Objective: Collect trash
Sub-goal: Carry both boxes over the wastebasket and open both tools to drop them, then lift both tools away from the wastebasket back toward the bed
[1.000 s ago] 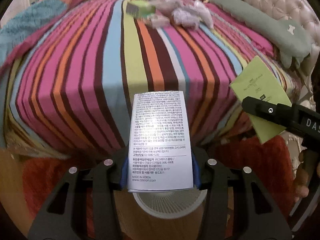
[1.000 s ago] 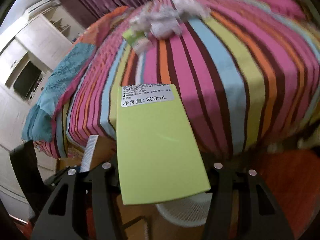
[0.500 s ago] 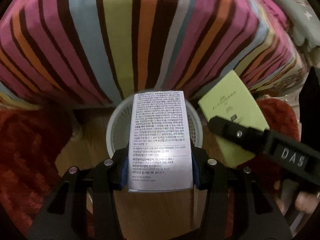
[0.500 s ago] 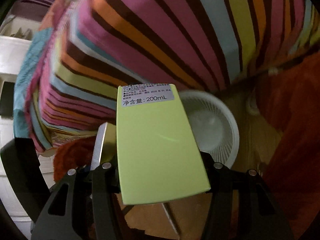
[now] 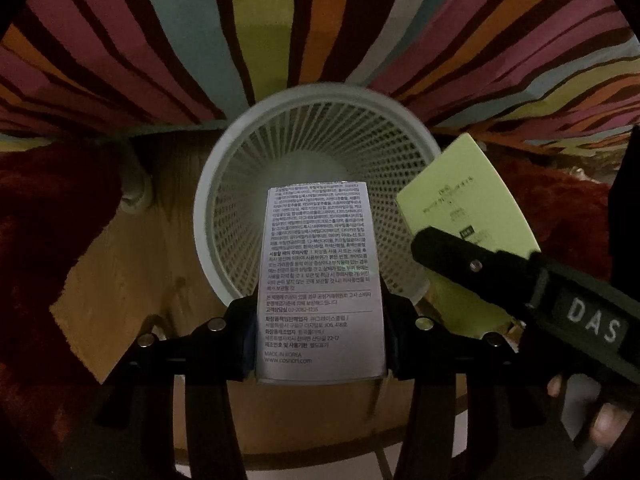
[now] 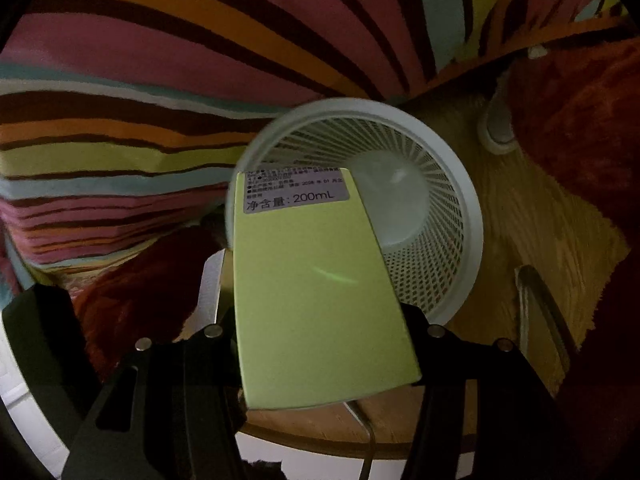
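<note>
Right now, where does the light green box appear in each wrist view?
Left wrist view: the light green box is at the right, clamped in the right gripper, over the basket's right rim.
Right wrist view: it fills the centre bottom, covering the basket's left side.
Shared landmark: the white mesh wastebasket.

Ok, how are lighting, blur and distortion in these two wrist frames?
Left wrist view: dim, strong fisheye bending of the striped bedspread; the white mesh waste basket has a smeared rim, but print on the white printed box stays sharp. Right wrist view: equally dark; the yellow-green carton is crisp, with a faint glare streak.
</note>
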`<state>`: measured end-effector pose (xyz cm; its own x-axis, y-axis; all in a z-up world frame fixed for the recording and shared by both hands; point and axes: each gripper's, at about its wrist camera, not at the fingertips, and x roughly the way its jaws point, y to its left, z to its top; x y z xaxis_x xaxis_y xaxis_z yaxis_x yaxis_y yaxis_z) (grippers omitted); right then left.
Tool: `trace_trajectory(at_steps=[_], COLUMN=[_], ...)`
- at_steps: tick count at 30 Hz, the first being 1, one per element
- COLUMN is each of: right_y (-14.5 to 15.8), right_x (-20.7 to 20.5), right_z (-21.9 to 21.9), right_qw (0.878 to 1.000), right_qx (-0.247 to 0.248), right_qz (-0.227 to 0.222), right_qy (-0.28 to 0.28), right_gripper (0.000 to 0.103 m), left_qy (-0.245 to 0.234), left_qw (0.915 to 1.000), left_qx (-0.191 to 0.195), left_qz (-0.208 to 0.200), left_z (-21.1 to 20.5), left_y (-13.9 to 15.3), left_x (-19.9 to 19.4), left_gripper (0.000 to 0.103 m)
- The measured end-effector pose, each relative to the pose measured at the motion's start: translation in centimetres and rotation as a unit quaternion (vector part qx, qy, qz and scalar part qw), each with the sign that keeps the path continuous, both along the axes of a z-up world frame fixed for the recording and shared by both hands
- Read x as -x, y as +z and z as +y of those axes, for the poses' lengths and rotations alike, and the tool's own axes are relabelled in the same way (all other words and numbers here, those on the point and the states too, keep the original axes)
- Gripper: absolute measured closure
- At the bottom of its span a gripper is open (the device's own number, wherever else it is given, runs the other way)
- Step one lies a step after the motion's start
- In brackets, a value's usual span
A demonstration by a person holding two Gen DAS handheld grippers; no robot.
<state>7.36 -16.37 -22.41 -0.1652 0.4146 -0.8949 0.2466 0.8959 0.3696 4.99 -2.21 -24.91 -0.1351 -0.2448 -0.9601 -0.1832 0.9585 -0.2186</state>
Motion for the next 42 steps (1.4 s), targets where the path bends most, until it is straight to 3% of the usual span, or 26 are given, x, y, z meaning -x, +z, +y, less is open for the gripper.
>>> trace_trajectory(at_steps=[7,8,9,10,11,15,30,37,42], right_y=[-0.8,-1.2,-1.7,-1.8,-1.7,-1.4,-1.7,1.1,4.6], right_x=[-0.3,-0.3,-0.1,-0.1,-0.1,0.0,-0.2,0.3,0.3], right_z=[0.3,0.2,-0.2,-0.3,-0.6,-1.2,-1.6,-1.9,-2.1], right_qw=[1.000,1.000,1.000,0.999,0.999,0.998,0.998,0.998,0.996], right_qx=[0.018,0.019,0.021,0.025,0.038,0.049,0.043,0.022,0.019], right_qz=[0.014,0.014,0.016,0.018,0.017,0.014,0.005,-0.035,-0.084], right_qy=[-0.004,-0.007,-0.010,-0.013,-0.020,-0.038,-0.045,-0.044,-0.033], right_gripper=[0.050,0.048,0.035,0.028,0.023,0.016,0.015,0.015,0.015], left_qy=[0.015,0.016,0.015,0.014,0.013,0.024,0.035,0.031,0.024], left_qw=[0.9991,0.9988,0.9986,0.9985,0.9985,0.9985,0.9986,0.9994,0.9981], left_qx=[0.017,0.018,0.011,0.001,-0.009,-0.013,-0.019,-0.017,-0.032], left_qz=[0.035,0.043,0.049,0.053,0.052,0.048,0.036,0.005,-0.046], left_z=[0.3,0.4,0.3,0.3,0.3,0.9,0.8,1.1,1.6], left_y=[-1.9,-2.2,-2.6,-2.7,-2.7,-2.5,-2.2,0.1,3.5], left_x=[-0.4,-0.4,-0.2,-0.2,-0.3,-0.3,-0.2,0.0,0.1], left_gripper=[0.053,0.039,0.023,0.020,0.020,0.020,0.020,0.020,0.020])
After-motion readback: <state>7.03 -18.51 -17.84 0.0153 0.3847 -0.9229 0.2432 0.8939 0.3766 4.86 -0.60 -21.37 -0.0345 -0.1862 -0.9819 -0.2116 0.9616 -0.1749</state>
